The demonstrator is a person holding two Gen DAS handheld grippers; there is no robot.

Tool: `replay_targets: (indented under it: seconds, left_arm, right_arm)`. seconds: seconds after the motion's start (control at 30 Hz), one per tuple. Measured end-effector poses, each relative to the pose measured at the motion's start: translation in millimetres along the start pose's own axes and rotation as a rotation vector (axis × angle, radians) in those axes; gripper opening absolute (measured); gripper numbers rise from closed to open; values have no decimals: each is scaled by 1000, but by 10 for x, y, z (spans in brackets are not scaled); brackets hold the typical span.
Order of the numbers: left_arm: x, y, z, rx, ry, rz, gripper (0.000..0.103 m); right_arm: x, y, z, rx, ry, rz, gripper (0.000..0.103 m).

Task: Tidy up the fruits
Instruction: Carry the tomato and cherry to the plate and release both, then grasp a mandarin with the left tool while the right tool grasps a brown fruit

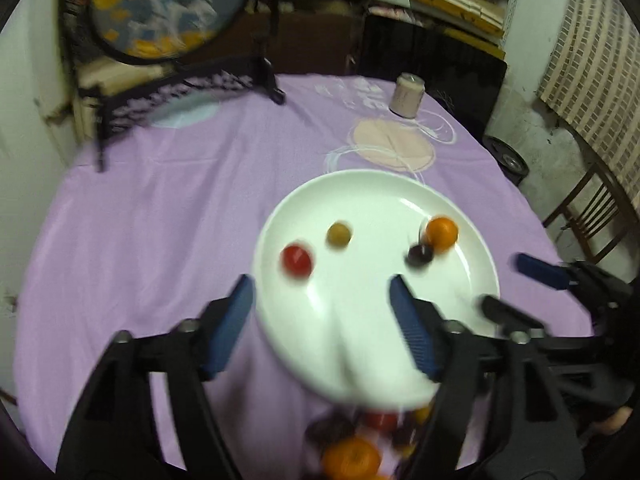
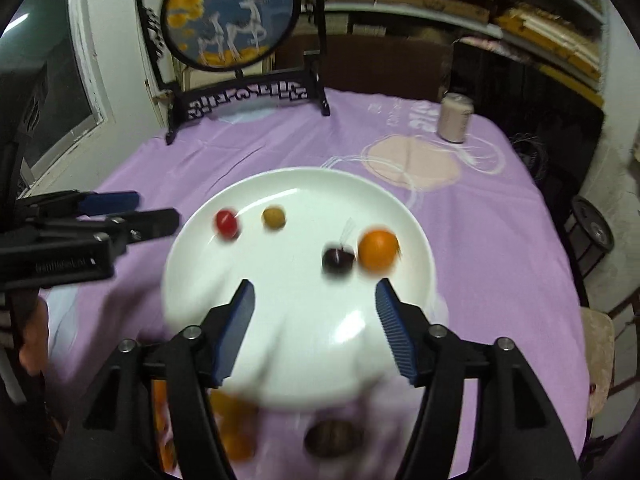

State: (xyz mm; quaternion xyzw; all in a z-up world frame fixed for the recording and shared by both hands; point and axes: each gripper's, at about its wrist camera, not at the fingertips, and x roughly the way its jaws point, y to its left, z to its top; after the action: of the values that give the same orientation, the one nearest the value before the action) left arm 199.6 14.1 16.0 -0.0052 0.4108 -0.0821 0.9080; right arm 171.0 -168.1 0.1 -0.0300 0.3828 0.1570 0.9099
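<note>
A white plate point(image 1: 360, 200) point(image 2: 288, 184) sits on the purple tablecloth. On it lie a red tomato point(image 1: 296, 260) point(image 2: 227, 222), a small yellow-green fruit point(image 1: 339, 234) point(image 2: 274, 217), a dark cherry point(image 1: 419, 255) point(image 2: 338, 260) and an orange point(image 1: 441, 233) point(image 2: 378, 250). My left gripper point(image 1: 322, 292) is open and empty over the plate's near left edge. My right gripper point(image 2: 315, 294) is open and empty over the plate's near part. More fruits lie blurred below the plate: an orange point(image 1: 351, 458), a red one point(image 1: 380, 420), orange ones point(image 2: 234, 424) and a dark one point(image 2: 334, 438).
A pink can point(image 1: 406, 95) point(image 2: 455, 118) stands at the back right of the table. A black stand with a round painted screen point(image 2: 232, 12) point(image 1: 160, 8) is at the back left. A wooden chair point(image 1: 592, 220) is at the right, shelves behind.
</note>
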Motion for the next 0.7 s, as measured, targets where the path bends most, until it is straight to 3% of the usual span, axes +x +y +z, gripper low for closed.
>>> replay_targets:
  seconds: [0.13,0.37,0.5,0.7]
  left_arm:
    - [-333,20,-555,-20,-40,11,76]
    - [-601,20,-1095,-16,-37,17,76]
    - [-692,-26,-1303,4,-23,12,76]
    - [-681,-147,-1581,52,38,-21,77]
  right_arm:
    - [-400,95,-581,35,-32,-29,66]
    - [-679,117,-845,18,-43,-87,66]
    - [-589,44,-980,56,-12,-73,66]
    - [-97,-89,-1024,99,85,-44,66]
